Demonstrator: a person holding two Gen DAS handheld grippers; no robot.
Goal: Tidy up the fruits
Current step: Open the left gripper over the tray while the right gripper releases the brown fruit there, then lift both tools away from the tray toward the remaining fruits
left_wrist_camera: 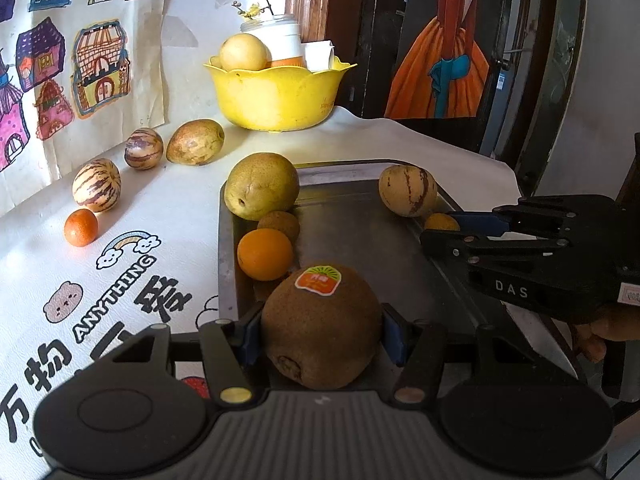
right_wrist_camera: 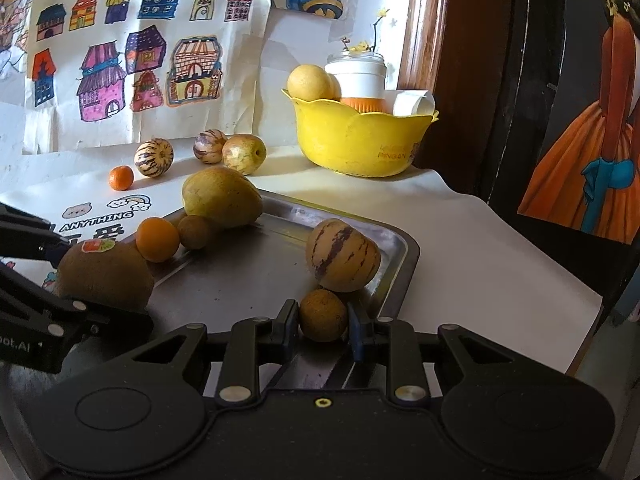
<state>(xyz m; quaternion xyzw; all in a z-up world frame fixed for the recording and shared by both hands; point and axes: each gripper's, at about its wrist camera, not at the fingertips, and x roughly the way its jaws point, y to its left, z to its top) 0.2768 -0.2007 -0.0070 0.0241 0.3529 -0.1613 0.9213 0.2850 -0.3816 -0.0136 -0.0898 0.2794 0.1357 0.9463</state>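
Four fruits (right_wrist_camera: pixel 160 158) are still waiting on the cloth (left_wrist_camera: pixel 120 240) at the left. The left gripper (left_wrist_camera: pixel 322 330) is gripping a kiwi (left_wrist_camera: pixel 320 324) over the tray (right_wrist_camera: pixel 248 276), and the right gripper (right_wrist_camera: pixel 323 322) is pinching a small brown fruit (right_wrist_camera: pixel 322 314) beside the striped melon (right_wrist_camera: pixel 342 254).

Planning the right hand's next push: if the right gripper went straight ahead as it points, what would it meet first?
The right gripper, shut on a small brown fruit, would likely run that fruit into the striped melon right ahead on the metal tray; the gap looks tiny.
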